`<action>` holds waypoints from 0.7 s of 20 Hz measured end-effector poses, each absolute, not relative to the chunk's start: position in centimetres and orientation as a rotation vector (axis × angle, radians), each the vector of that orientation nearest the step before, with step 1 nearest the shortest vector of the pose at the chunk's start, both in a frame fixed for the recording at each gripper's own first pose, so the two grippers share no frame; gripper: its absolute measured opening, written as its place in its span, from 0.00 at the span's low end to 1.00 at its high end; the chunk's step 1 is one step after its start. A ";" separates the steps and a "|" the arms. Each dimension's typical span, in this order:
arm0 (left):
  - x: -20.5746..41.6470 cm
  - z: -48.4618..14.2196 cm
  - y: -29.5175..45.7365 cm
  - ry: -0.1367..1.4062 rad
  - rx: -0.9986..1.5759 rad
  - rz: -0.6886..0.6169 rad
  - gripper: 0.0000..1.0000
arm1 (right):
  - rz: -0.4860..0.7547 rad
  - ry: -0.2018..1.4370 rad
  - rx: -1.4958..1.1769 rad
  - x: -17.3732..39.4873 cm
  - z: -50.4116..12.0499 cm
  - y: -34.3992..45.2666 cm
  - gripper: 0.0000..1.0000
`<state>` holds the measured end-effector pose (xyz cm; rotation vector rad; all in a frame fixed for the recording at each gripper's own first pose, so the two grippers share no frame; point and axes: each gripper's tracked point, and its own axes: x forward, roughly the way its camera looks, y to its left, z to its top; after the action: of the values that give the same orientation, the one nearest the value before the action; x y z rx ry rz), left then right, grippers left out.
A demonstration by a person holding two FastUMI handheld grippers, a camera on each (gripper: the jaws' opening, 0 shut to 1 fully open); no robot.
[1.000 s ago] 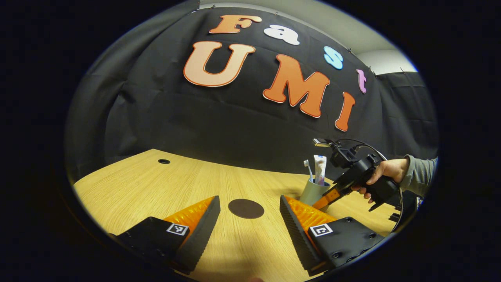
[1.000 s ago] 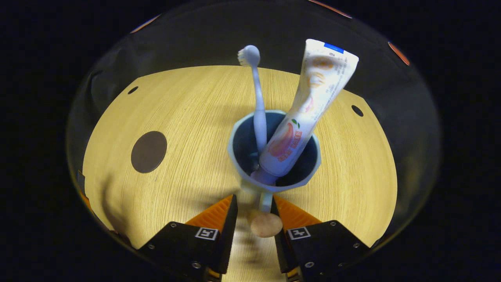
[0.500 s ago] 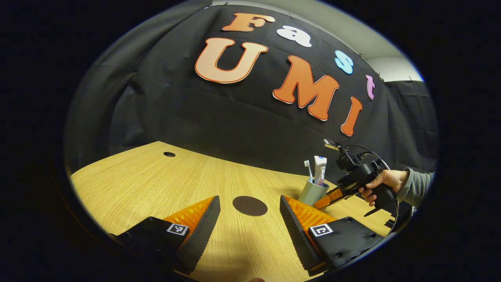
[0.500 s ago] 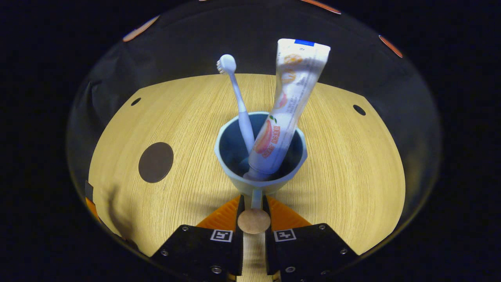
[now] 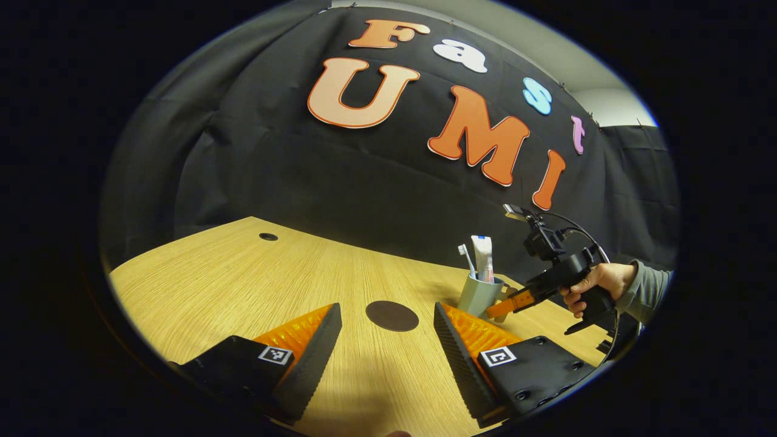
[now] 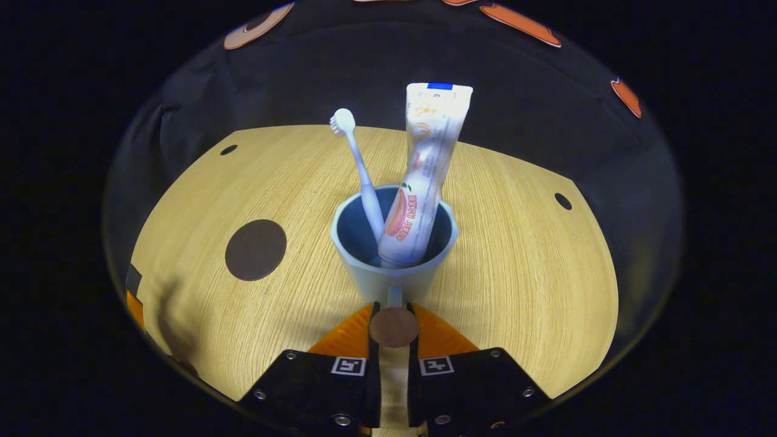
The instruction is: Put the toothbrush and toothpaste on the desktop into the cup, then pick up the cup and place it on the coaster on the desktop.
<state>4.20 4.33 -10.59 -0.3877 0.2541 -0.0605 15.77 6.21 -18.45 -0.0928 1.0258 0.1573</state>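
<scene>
A pale blue-grey cup (image 6: 388, 276) stands upright with a white toothbrush (image 6: 358, 167) and a toothpaste tube (image 6: 425, 164) leaning inside it. My right gripper (image 6: 393, 309) is shut on the cup's handle (image 6: 394, 326), which has a round brown end. The dark round coaster (image 6: 255, 249) lies on the wooden desk (image 6: 516, 255), left of the cup. In the left gripper view my left gripper (image 5: 386, 308) is open and low over the desk, and the coaster (image 5: 391, 315) lies just beyond its fingers. To the right of it stand the cup (image 5: 478, 295) and the right gripper (image 5: 501, 308), held by a hand (image 5: 598, 282).
Small dark cable holes sit in the desk near its far edge (image 6: 229, 149) (image 6: 563, 201) (image 5: 268, 237). The black cloth wall rises right behind the desk. Bare wood lies between the cup and the coaster.
The right gripper went from open around the handle to shut on it. The cup has since shifted slightly toward the coaster. The left gripper has barely moved.
</scene>
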 end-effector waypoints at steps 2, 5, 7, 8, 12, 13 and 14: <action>4.1 -10.6 4.4 0.259 -0.391 -0.055 0.97 | 0.154 1.015 -0.108 15.7 -18.7 6.1 0.16; 3.9 -10.8 4.1 0.271 -0.390 -0.055 0.97 | 0.149 0.970 -0.129 15.8 -18.7 6.0 0.15; 3.7 -10.9 4.2 0.272 -0.377 -0.057 0.97 | 0.155 0.943 -0.098 15.6 -18.9 6.1 0.13; 3.8 -10.9 4.3 0.270 -0.370 -0.057 0.97 | 0.157 0.925 -0.085 15.8 -18.8 6.3 0.13; 3.7 -11.0 4.2 0.274 -0.356 -0.056 0.97 | 0.179 0.894 -0.051 16.0 -18.7 6.8 0.12; 3.5 -11.0 4.3 0.274 -0.353 -0.054 0.97 | 0.192 0.882 -0.053 15.9 -18.8 6.9 0.12; 3.2 -11.0 4.1 0.274 -0.354 -0.055 0.96 | 0.203 0.865 -0.050 16.0 -18.5 7.0 0.12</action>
<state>3.19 4.10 -10.96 -0.3538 0.2737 -0.0550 16.01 7.01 -18.55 -0.0496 0.8654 0.2029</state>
